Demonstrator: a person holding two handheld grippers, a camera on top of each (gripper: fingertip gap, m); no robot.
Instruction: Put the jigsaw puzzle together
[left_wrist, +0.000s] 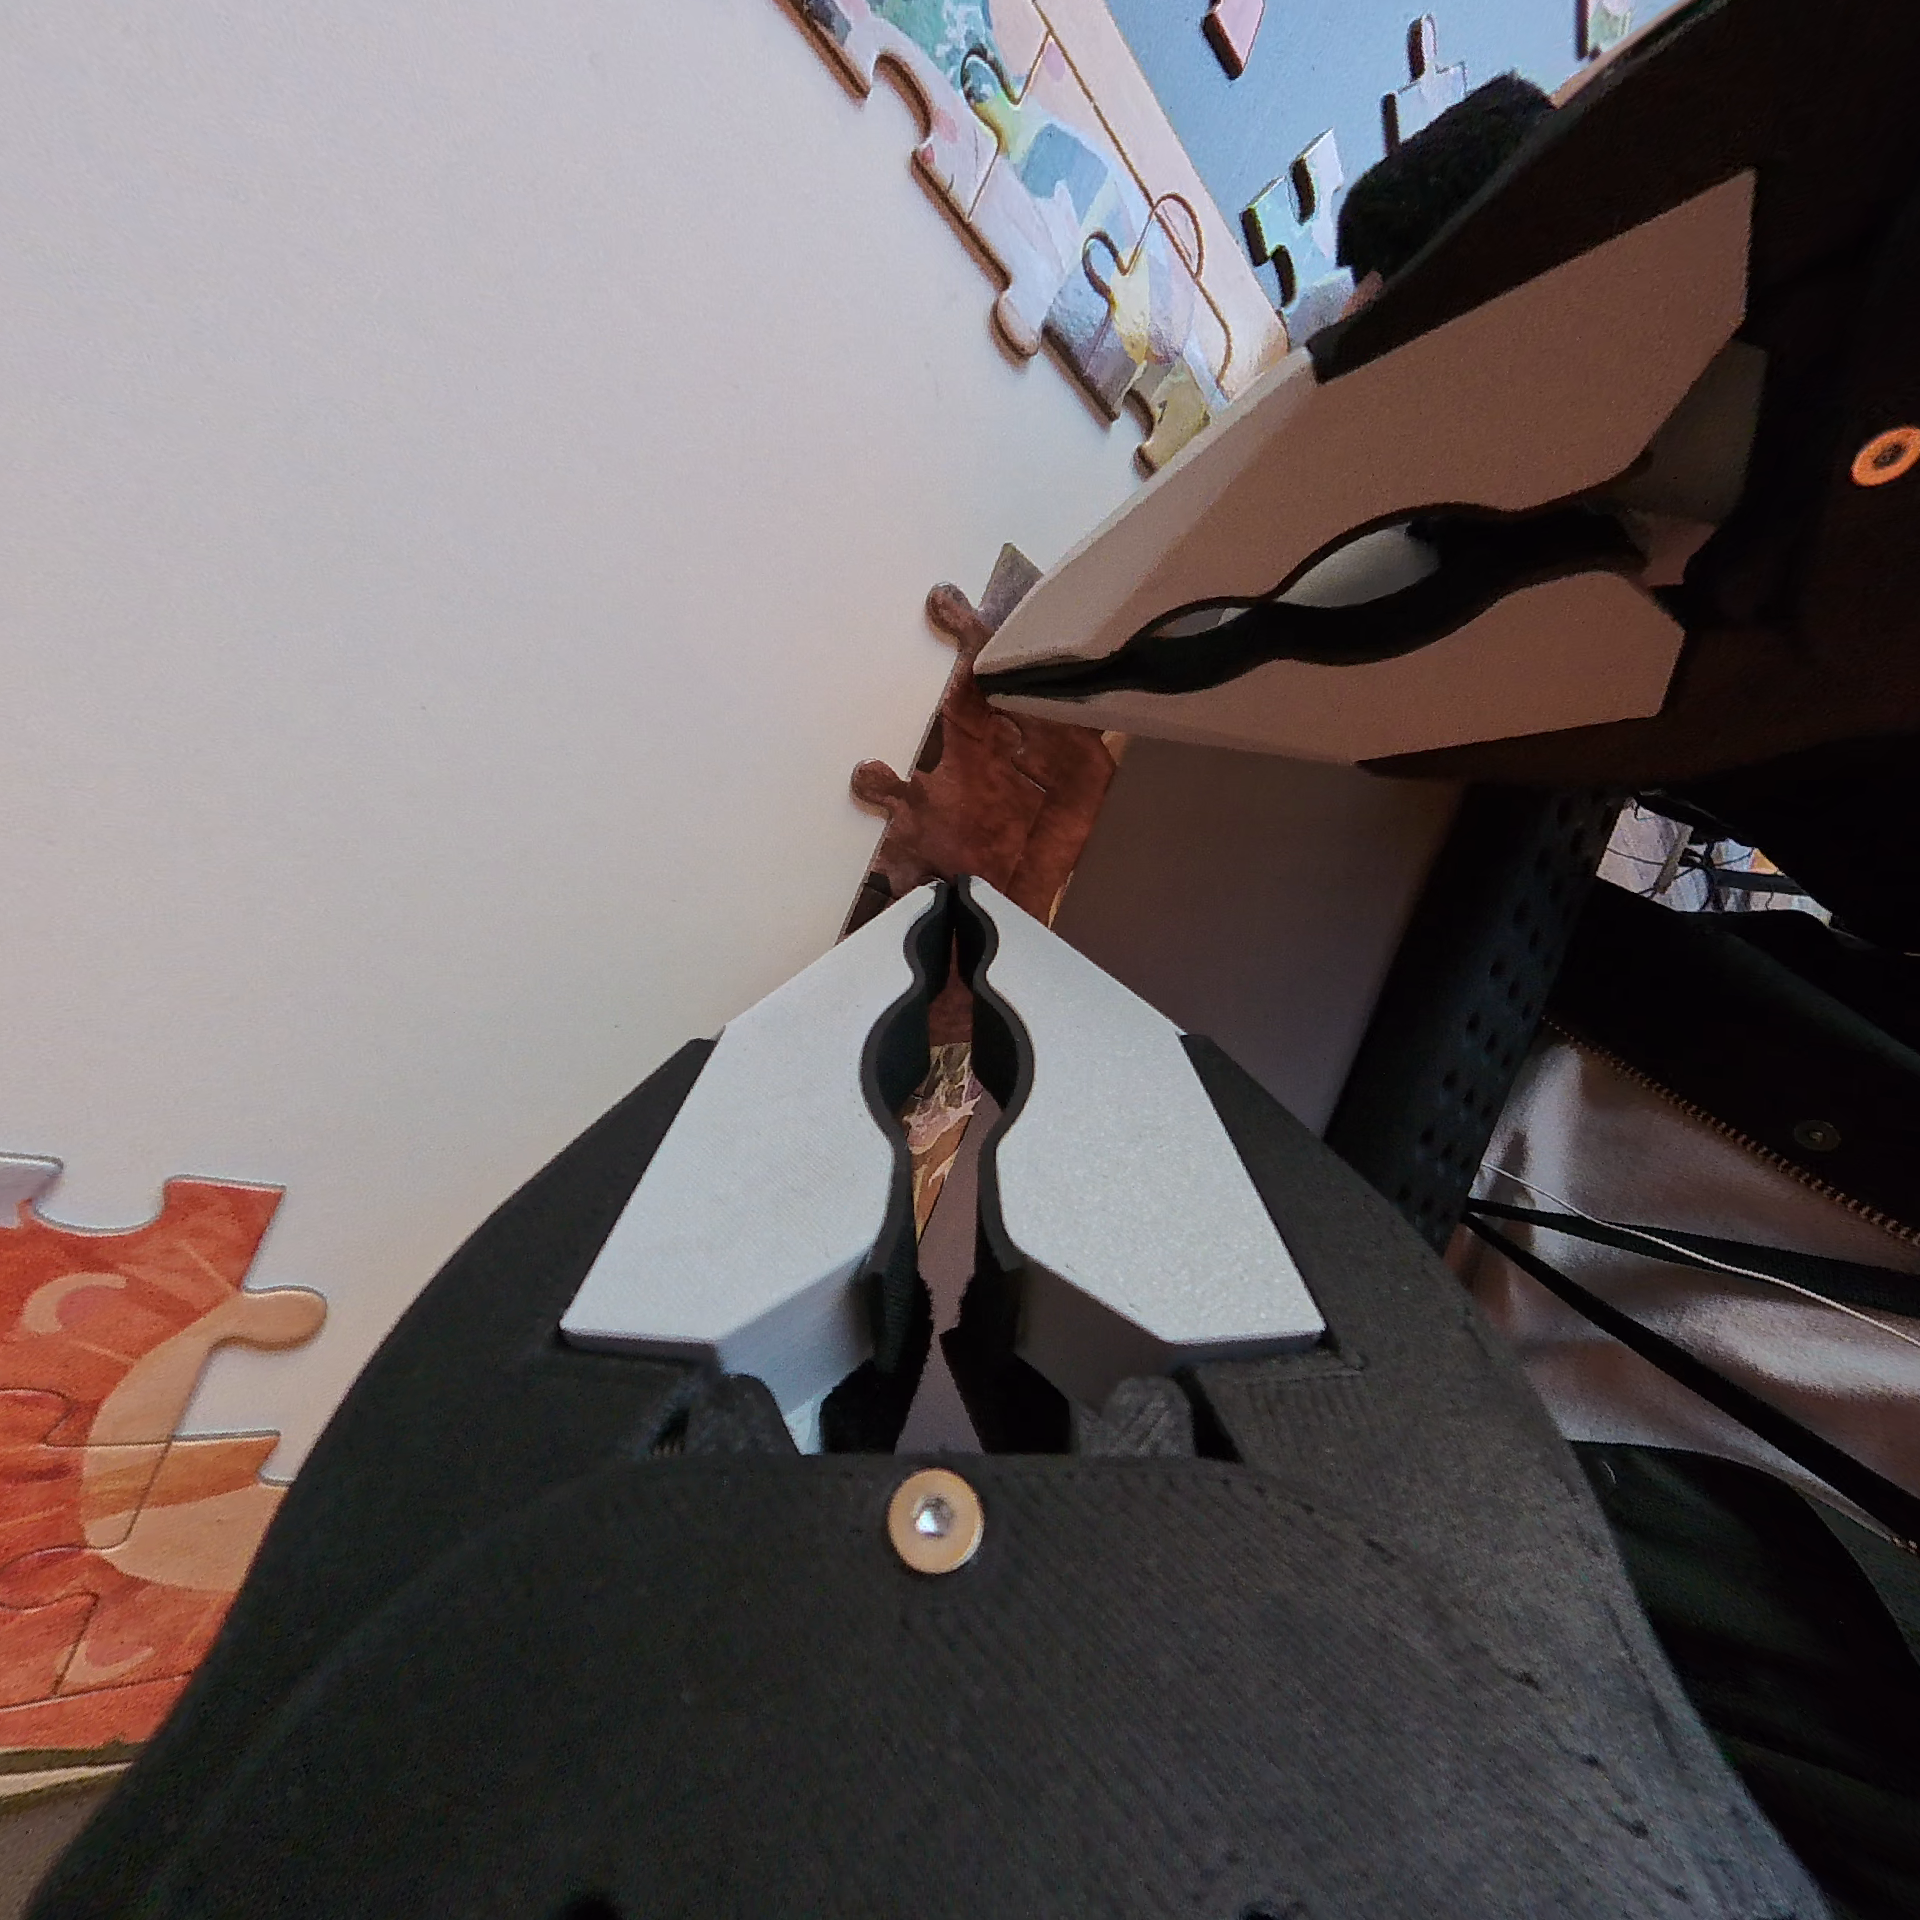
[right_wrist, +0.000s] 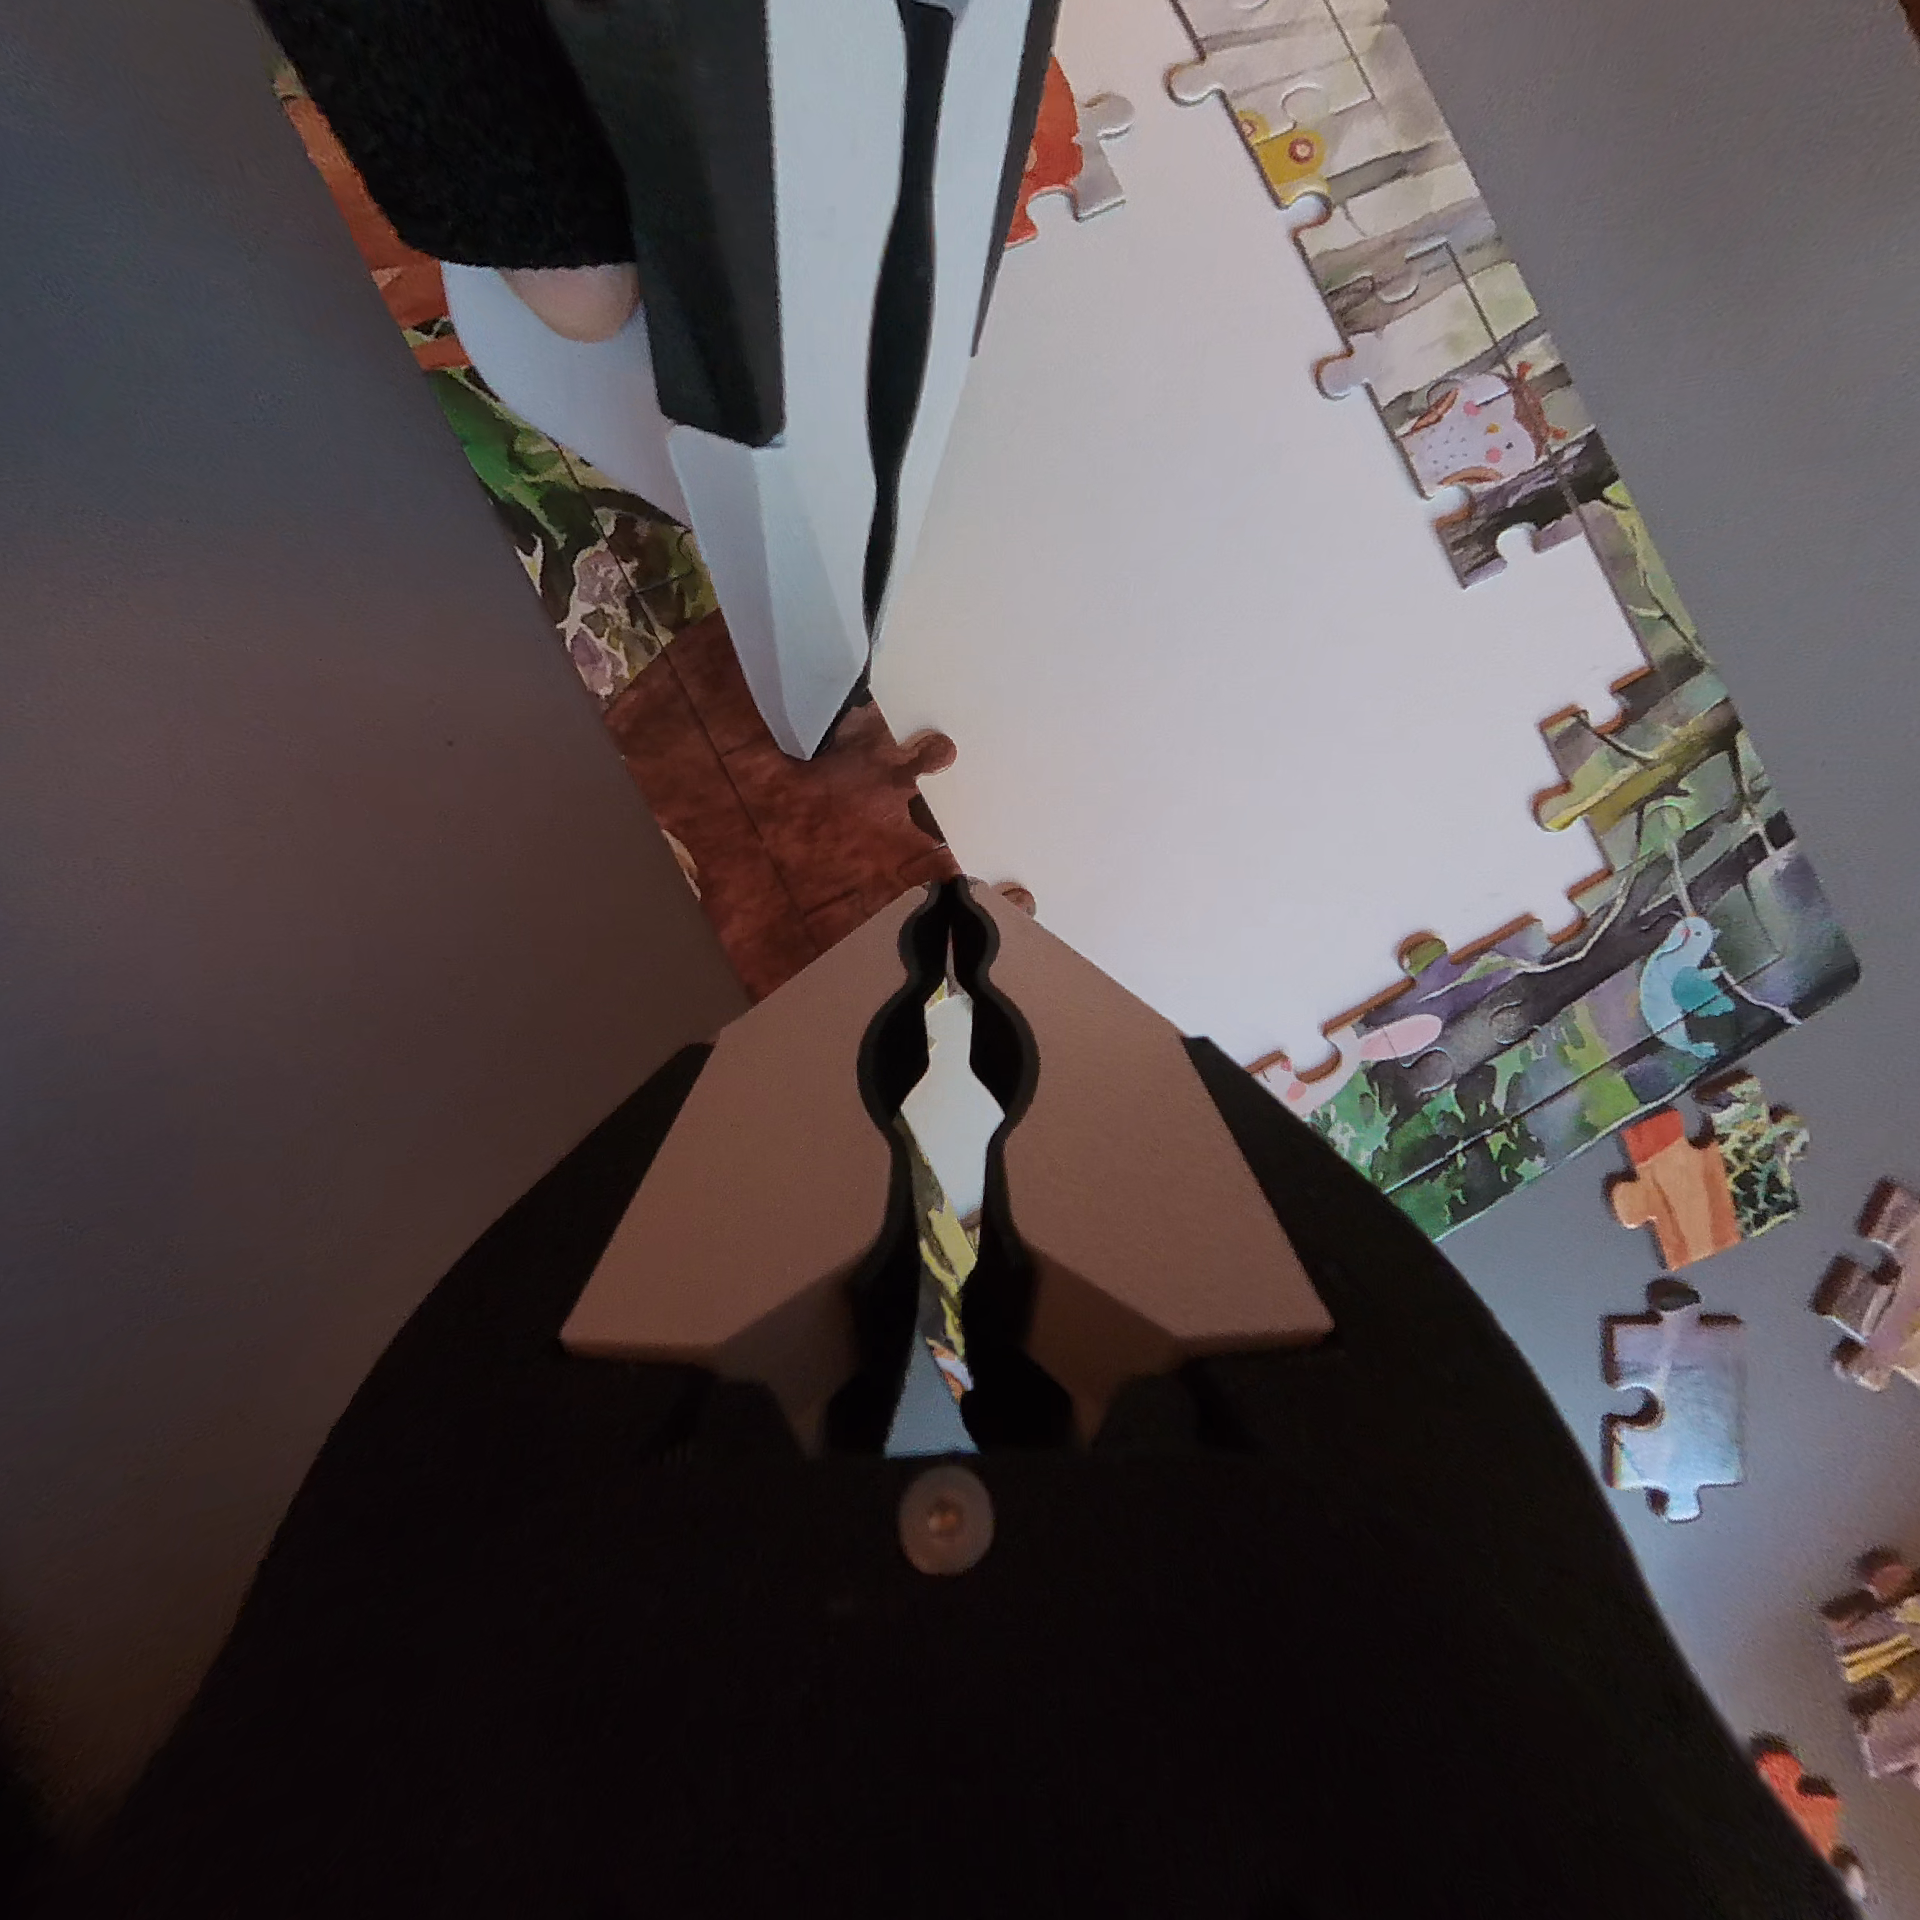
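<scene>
Left gripper (left_wrist: 954, 888) had its jaws nearly together, tips down on the brown bottom border (right_wrist: 821, 831) of the jigsaw puzzle (right_wrist: 1621, 935); whether it pinched a piece, cannot tell. Right gripper (right_wrist: 953, 888), jaws likewise narrow, touched that same brown strip just beside it. The puzzle was a colourful illustrated frame of joined pieces around a bare white board (right_wrist: 1195, 644) on the grey table (right_wrist: 260, 623). Loose pieces (right_wrist: 1673, 1397) lay far right.

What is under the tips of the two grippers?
Under the left gripper and right gripper lies the brown edge strip of the puzzle, on the white board. Whether a loose piece sits beneath is hidden.
</scene>
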